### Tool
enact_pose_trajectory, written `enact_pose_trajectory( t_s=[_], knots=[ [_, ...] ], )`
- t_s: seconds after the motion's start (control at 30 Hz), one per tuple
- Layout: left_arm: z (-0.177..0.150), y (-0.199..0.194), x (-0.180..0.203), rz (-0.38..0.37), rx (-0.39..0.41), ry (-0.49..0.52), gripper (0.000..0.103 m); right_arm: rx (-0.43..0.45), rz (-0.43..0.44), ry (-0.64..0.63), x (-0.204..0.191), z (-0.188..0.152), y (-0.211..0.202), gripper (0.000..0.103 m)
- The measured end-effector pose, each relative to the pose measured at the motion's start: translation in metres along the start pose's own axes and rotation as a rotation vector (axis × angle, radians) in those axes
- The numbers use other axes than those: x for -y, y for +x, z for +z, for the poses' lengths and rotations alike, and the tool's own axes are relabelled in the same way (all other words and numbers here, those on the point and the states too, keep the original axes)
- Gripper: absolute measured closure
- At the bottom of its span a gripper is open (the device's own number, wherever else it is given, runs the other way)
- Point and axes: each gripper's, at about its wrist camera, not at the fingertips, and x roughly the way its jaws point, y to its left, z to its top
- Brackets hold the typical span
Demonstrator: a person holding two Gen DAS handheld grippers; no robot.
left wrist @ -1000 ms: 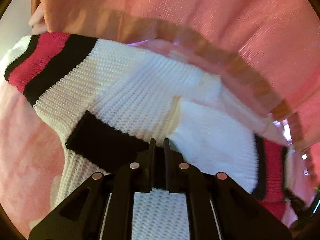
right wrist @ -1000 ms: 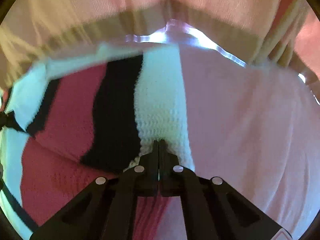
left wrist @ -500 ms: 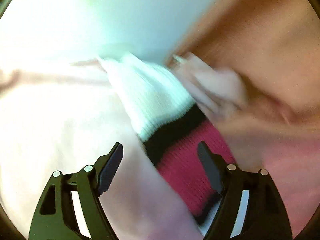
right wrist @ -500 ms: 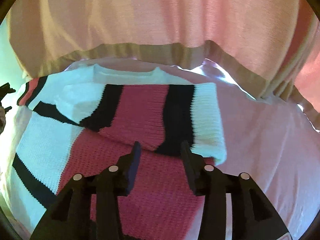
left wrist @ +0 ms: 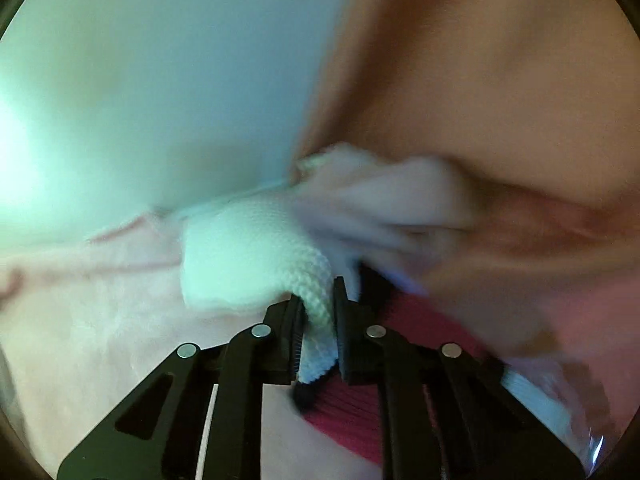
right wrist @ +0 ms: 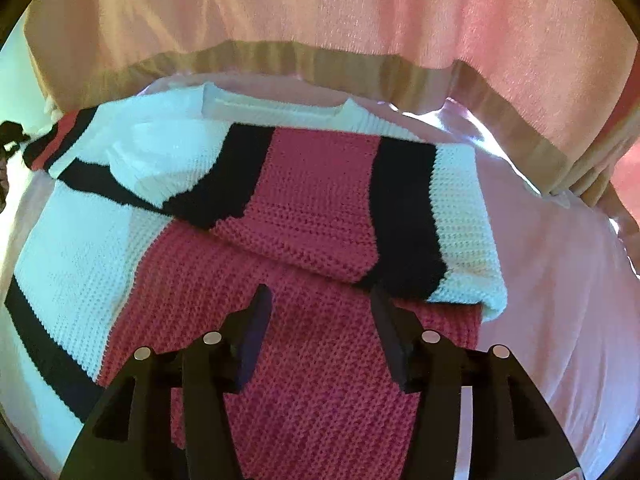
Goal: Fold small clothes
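Note:
A knit sweater (right wrist: 320, 200) in white, black and red stripes lies flat on a pink sheet (right wrist: 560, 300). Its right sleeve (right wrist: 460, 220) is folded across the chest. My right gripper (right wrist: 320, 296) hovers over the red knit below that sleeve; its jaws are opening, with nothing between them. In the blurred left wrist view, my left gripper (left wrist: 319, 300) is closing on the white cuff (left wrist: 248, 256) of the other sleeve, and the pads press on the knit. The sleeve's black and red bands (left wrist: 348, 408) run under the jaws.
A pink curtain (right wrist: 360, 8) with a tan hem hangs just behind the sweater's collar. A pale wall (left wrist: 160, 80) shows at the left in the left wrist view. Bare pink sheet lies to the right of the sweater.
My left gripper left the sweater's body, swung to the sleeve end, opened, then closed on the white cuff. My right gripper let go of the folded right sleeve, opened and drew back.

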Motion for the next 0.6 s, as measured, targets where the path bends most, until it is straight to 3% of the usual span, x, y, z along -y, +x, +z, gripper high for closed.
enact_pose_trajectory(
  t_s=[0.1,0.17,0.3,0.37,0.43,0.53,0.6],
  knots=[
    [-0.013,-0.063,0.074,-0.172,0.055,0.125,0.091,0.026,0.005,0.018,0.005,0.003,-0.01,0.049],
    [-0.03,-0.101,0.123,-0.277,0.051,0.195,0.091,0.037,0.017,0.046,0.011,0.006,-0.018,0.048],
    [-0.101,-0.175,0.229,-0.519,-0.031,0.352,0.09,0.067,0.054,0.1,0.024,0.011,-0.033,0.045],
    [-0.149,-0.192,0.277,-0.59,-0.101,0.435,0.088,0.08,0.024,0.115,0.033,0.012,-0.037,0.044],
    [-0.194,-0.189,0.31,-0.606,-0.198,0.486,0.082,0.077,0.013,0.134,0.042,0.011,-0.037,0.044],
    [-0.259,-0.165,0.325,-0.511,-0.319,0.517,0.043,0.06,0.017,0.177,0.059,0.011,-0.032,0.043],
    [-0.277,-0.143,0.312,-0.433,-0.361,0.482,0.045,0.047,0.024,0.197,0.067,0.011,-0.028,0.043]
  ],
)
